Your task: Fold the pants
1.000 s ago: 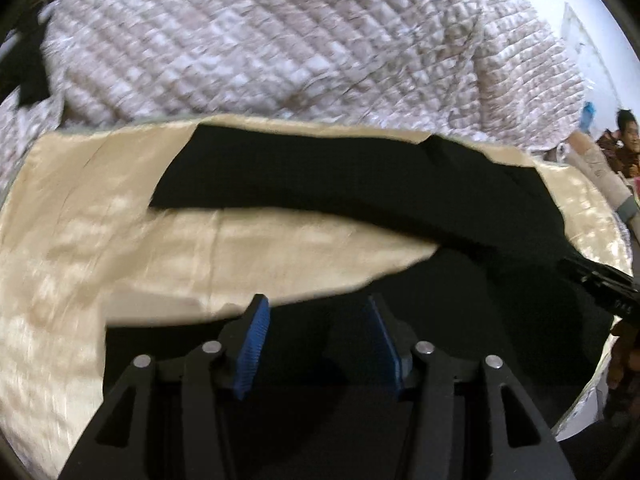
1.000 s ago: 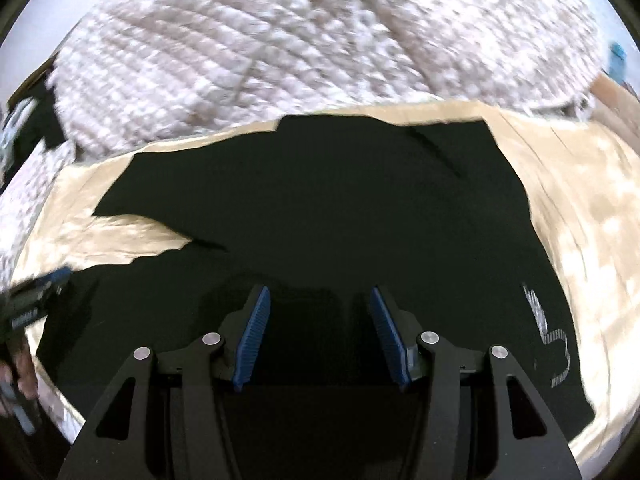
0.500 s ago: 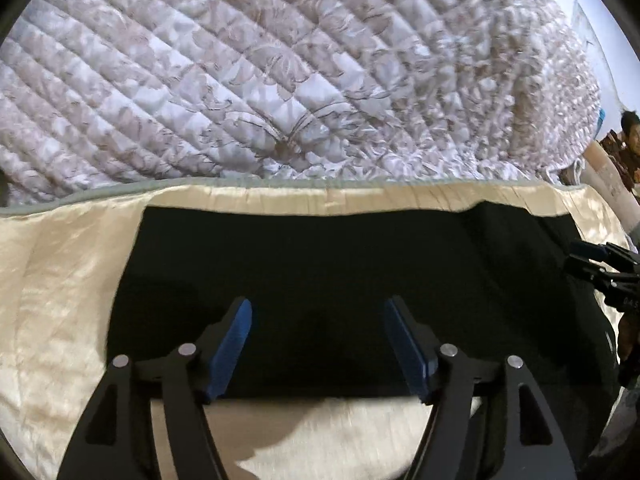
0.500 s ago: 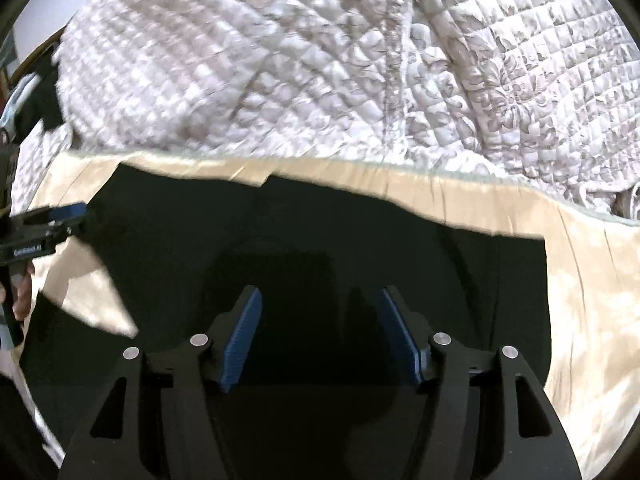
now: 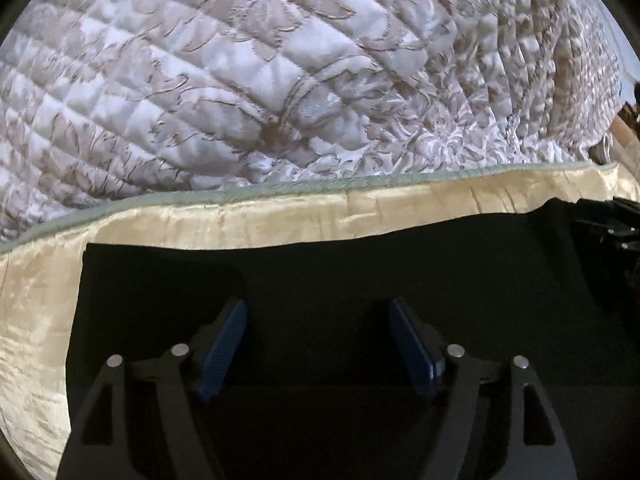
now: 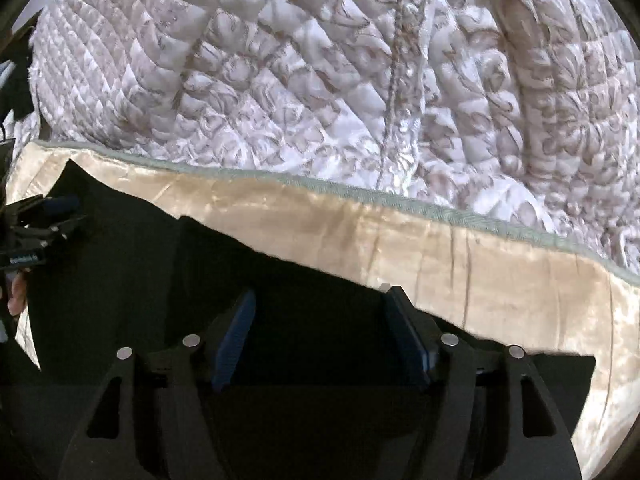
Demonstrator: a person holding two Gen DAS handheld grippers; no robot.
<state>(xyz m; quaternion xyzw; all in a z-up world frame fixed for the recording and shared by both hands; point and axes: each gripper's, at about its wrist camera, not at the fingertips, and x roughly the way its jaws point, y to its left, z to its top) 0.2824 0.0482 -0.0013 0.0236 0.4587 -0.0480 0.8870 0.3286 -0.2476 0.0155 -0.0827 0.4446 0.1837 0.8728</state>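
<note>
Black pants (image 5: 320,260) lie flat on a beige satin sheet (image 5: 280,224), their far edge near the sheet's green-trimmed border. My left gripper (image 5: 317,308) hangs over the pants near their left end, jaws wide apart, with no fabric pinched between the blue pads (image 5: 224,340). In the right wrist view the pants (image 6: 120,280) run down to the right. There my right gripper (image 6: 322,296) sits over their far edge with its jaws opening and its pads clear of the cloth. Each gripper shows at the edge of the other's view: right gripper (image 5: 608,224), left gripper (image 6: 40,220).
A thick quilted white and brown bedspread (image 5: 280,80) rises just beyond the sheet's border and fills the upper half of both views. A person's hand (image 6: 16,296) shows at the left edge behind the left gripper. Bare beige sheet (image 6: 520,300) lies to the right of the pants.
Both grippers have moved toward the quilt and their jaws have spread wider. The beige gap between two black parts of the pants is gone; the pants now lie as one dark block.
</note>
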